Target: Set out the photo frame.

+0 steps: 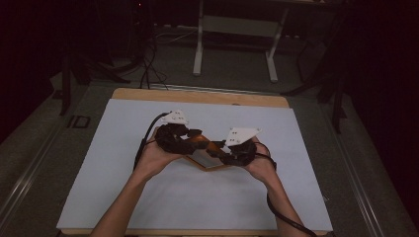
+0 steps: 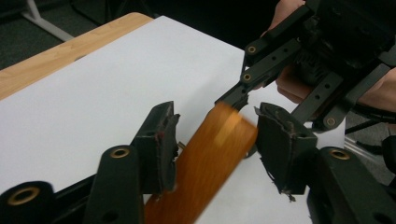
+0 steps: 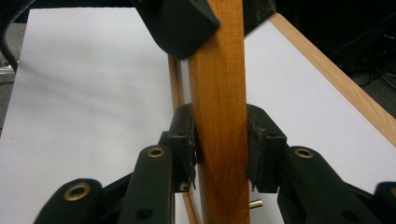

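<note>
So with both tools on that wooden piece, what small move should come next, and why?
Probably close the left tool on the wooden strip. The strip lies between its jaws with a gap on each side, while the right tool is already shut on the strip, so the left grip looks unfinished.

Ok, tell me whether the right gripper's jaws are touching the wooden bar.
Touching. In the right gripper view, the right gripper has both pads pressed against the sides of the wooden bar, with no gap showing on either side.
</note>
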`<state>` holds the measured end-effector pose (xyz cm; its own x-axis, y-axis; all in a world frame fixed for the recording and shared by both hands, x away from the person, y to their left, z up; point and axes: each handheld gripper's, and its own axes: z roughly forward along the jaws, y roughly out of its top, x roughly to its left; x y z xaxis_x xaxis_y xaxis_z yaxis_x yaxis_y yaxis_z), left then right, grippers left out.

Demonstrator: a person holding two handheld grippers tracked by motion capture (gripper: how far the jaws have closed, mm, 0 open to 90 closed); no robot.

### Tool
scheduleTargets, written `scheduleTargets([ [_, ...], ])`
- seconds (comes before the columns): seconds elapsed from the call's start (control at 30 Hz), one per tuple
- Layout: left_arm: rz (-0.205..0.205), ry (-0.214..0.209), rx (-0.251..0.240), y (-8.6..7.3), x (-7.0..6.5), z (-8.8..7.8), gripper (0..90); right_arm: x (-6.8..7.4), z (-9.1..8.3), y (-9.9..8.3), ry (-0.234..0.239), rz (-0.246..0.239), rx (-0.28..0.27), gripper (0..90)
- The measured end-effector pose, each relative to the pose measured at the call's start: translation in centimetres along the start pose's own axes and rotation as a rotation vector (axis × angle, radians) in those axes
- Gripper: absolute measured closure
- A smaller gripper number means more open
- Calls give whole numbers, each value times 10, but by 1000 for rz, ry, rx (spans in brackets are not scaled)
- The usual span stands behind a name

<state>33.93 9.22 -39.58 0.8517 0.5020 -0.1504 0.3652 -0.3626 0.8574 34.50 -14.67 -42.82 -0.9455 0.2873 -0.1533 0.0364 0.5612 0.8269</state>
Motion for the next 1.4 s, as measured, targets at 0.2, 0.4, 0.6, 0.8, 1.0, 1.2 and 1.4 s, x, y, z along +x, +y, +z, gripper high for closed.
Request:
scheduleTargets([
  [0.2, -23, -5, -39, -3, 6, -9, 451, -2, -4, -5, -11, 18, -7, 678],
  [0.4, -43, 0, -89, -9, 12, -19, 431, -4, -9, -10, -8, 33, -6, 681],
  [0.6, -60, 15, -106, -19, 20, -23, 402, -6, -12, -14, -11, 47, -6, 682],
  [0.8, -70, 37, -116, -34, 29, -22, 382, -7, -13, -15, -13, 51, -6, 681],
  [1.0, -77, 32, -93, -46, 35, -16, 370, -8, -14, -17, -14, 54, -9, 681],
  [1.2, -91, 14, -91, -55, 37, -6, 370, -9, -15, -19, -15, 55, -13, 681],
  [1.4, -90, -4, -68, -65, 38, 14, 390, -10, -18, -22, -19, 67, -11, 681],
])
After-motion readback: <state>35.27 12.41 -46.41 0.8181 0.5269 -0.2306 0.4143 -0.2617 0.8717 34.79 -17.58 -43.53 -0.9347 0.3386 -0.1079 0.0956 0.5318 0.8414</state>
